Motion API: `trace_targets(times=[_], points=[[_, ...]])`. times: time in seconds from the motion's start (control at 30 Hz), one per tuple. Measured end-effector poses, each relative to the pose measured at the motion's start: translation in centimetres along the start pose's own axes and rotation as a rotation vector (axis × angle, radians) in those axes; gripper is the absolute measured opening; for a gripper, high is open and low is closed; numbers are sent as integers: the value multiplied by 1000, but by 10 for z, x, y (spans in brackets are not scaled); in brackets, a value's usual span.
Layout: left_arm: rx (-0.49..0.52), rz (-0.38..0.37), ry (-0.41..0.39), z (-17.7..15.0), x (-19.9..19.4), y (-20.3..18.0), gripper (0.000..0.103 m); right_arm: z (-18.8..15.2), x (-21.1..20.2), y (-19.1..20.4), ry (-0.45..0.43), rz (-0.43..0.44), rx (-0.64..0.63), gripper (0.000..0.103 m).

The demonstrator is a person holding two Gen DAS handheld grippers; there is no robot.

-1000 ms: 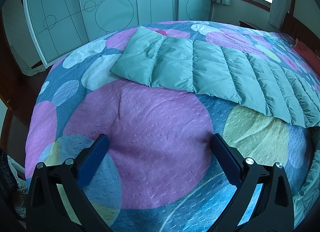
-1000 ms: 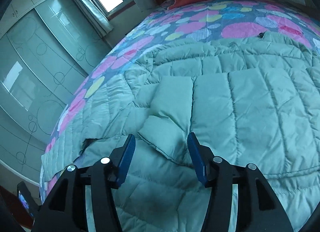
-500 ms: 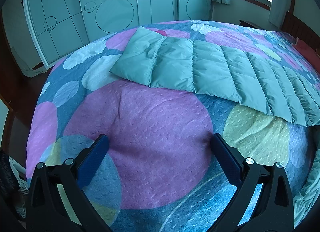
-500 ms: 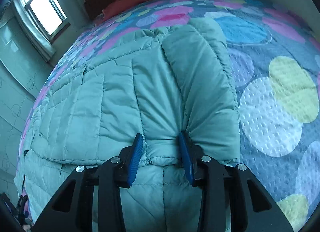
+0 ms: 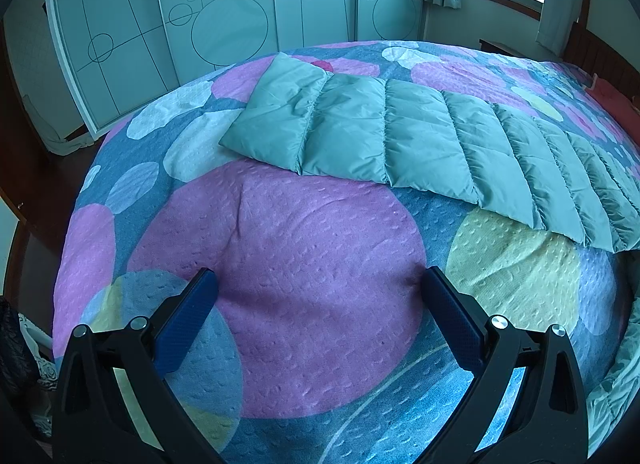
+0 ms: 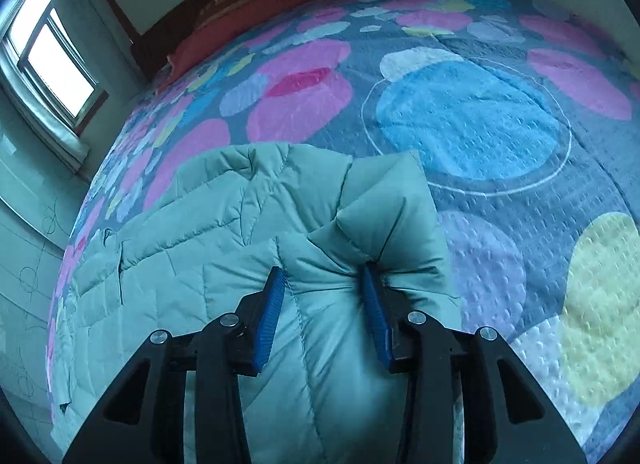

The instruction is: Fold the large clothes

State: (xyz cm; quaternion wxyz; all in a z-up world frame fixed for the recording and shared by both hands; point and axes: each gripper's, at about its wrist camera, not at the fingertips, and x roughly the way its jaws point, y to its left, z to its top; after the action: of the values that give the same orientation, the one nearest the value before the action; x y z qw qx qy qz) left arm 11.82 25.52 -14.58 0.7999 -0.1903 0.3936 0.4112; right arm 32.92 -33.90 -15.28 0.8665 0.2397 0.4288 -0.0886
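Note:
A pale green quilted down jacket lies on the bed. In the left wrist view one long sleeve stretches flat across the bedspread, its cuff to the left. My left gripper is open and empty, low over the purple circle of the bedspread, well short of the sleeve. In the right wrist view my right gripper is shut on a bunched fold of the other sleeve, which is lifted and doubled over the jacket body.
The bedspread has large coloured circles. A red pillow and dark headboard are at the far end. Sliding wardrobe doors stand beyond the bed's foot. A window is at the left. The bed edge drops at left.
My right gripper has closed on the sleeve and carried it rightward, bunching and lifting the fold; more bare bedspread now shows on the right. The left gripper has not moved.

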Motion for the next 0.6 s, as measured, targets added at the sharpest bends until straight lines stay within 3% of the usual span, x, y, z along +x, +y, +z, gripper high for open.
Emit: trace_targets(times=[0.2, 0.33, 0.47, 0.53, 0.6], points=[[0, 1, -2, 0, 0, -1, 101, -42, -62, 0, -74, 62, 71, 41], [2, 2, -2, 0, 0, -1, 101, -75, -45, -7, 1, 57, 72, 41], [-2, -4, -1, 0, 0, 1, 101, -80, -55, 2, -32, 13, 32, 41], [-2, -5, -2, 0, 2, 1, 101, -83, -69, 10, -54, 12, 14, 48], [0, -2, -2, 1, 2, 2, 101, -90, -78, 21, -99, -45, -42, 58]])
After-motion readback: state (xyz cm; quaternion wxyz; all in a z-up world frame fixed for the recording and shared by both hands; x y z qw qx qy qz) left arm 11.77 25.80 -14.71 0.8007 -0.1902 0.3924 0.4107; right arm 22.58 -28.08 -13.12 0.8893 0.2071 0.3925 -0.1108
